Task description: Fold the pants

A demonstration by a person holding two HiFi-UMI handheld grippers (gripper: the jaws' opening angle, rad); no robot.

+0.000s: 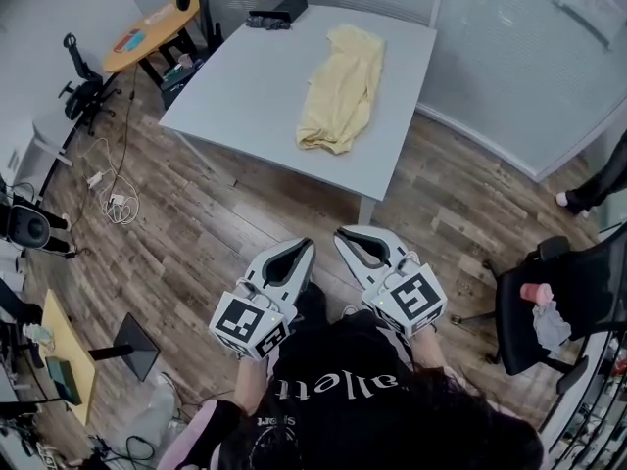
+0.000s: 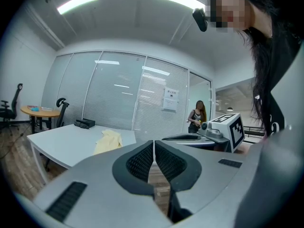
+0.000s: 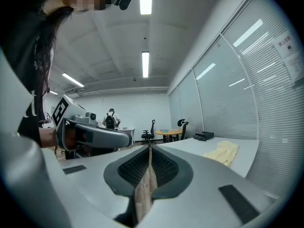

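Holding both tongs pressed together, with nothing in them, back from the table [image 1: 245, 86].
The yellow pants [image 1: 340, 91] lie in a long soft heap on the white table. The left gripper [image 1: 305, 245] and right gripper [image 1: 343, 233] sit side by side over the wood floor [image 1: 196, 233], well apart from the pants.

A pale grey bench [image 1: 255, 86] carries folded yellow pants [image 1: 343, 91]; a black device [image 1: 276, 12] sits at its far edge.

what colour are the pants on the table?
Pale yellow pants, clearest in the head view.
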